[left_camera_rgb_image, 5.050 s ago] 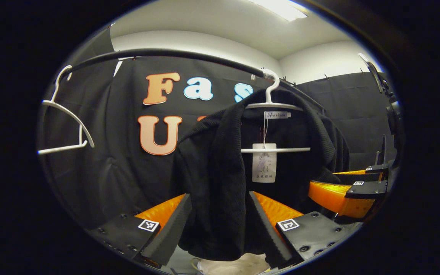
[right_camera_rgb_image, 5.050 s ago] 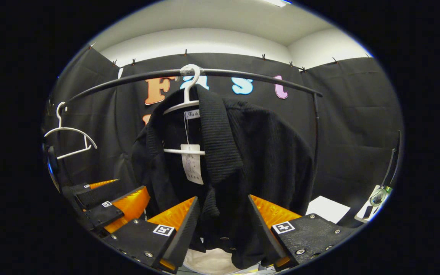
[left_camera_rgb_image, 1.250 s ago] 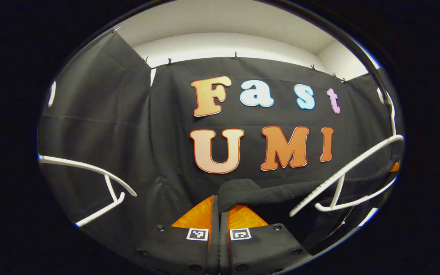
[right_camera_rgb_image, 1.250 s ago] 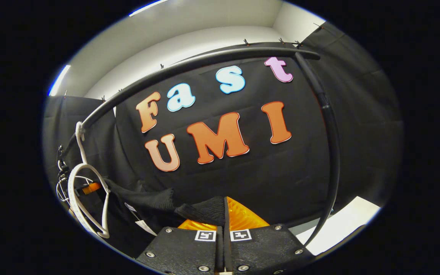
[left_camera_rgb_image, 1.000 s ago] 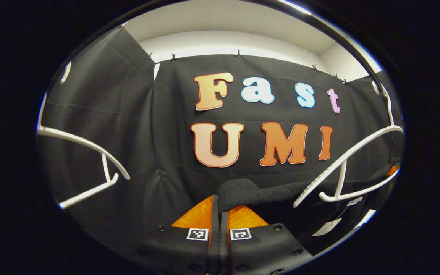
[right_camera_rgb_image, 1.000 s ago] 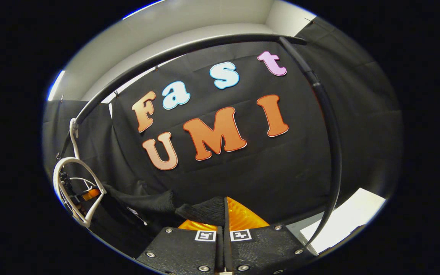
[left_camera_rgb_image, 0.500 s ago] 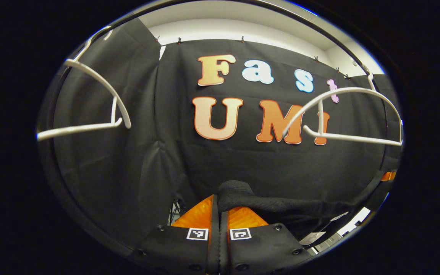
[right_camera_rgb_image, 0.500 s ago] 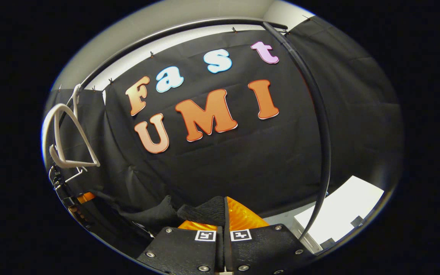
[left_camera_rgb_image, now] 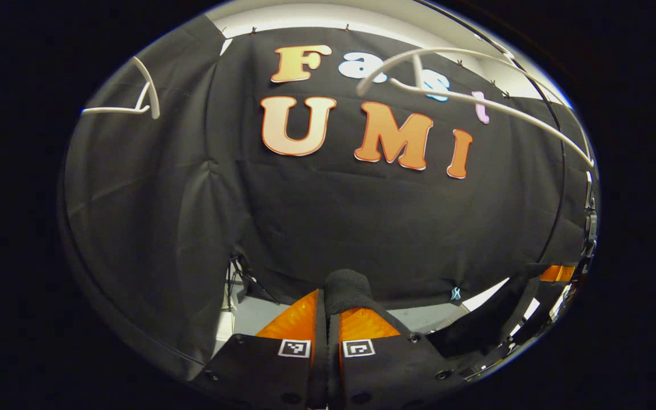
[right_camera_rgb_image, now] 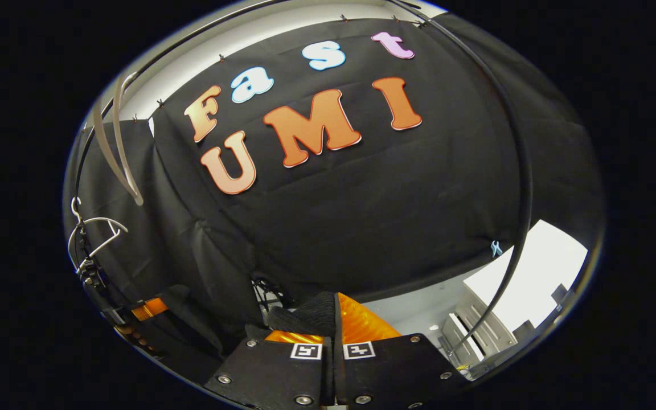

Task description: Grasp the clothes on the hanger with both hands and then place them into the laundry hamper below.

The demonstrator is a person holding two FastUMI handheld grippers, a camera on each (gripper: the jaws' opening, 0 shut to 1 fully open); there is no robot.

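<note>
Clothes, black and ribbed, sit pinched between my left gripper's orange fingers, which are pressed together on a fold of the knit at the bottom of the left gripper view. From that fold the dark fabric trails off low to the right, toward the edge where I see an orange bit of the other gripper. In the right gripper view my right gripper is likewise clamped tight on a bunch of the same clothes, the knit bulging out on the left of its fingers and draping away down to the left. Further left there, an orange part of the left gripper shows near the edge. Above, in the left gripper view, a white hanger hangs bare across the upper right, apart from the garment, and a second hanger hangs at upper left. In the right gripper view a hanger appears blurred at upper left, with another below it. A black rail curves down the right side. Pale floor shows under the cloth wall. I cannot see the hamper from either camera.
</note>
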